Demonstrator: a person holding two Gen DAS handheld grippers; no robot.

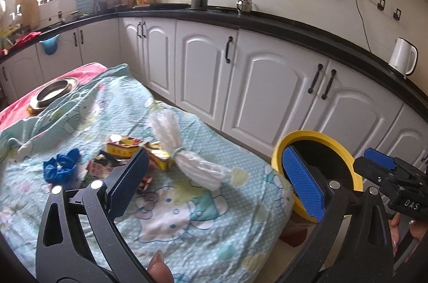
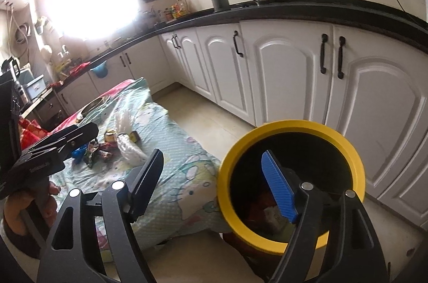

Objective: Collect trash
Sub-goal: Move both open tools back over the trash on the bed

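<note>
While I hold both tools over the cloth-covered bench [image 1: 187, 229], the trash lies at the left of my view: a crumpled blue bag [image 1: 62, 166], then a heap of snack wrappers [image 1: 107, 162] and a yellow carton [image 1: 124, 148], then a white tied plastic bag [image 1: 184, 152] lying across the patterned cloth. Farther back on the bench sits a metal dish [image 1: 56, 92]. My left gripper [image 1: 216, 184] is released, its fingers spread wide with nothing between them; one finger stands over the wrappers, the other in front of the bin. To the right, just beside the bench's edge, stands the yellow-rimmed bin [image 2: 291, 181], with some trash visible at its bottom. My right gripper [image 2: 211, 184] is also released and empty, its blue pad [image 2: 278, 189] poised over the bin's mouth and its other finger over the cloth. White cabinets [image 1: 267, 85] under a black counter run behind everything.
</note>
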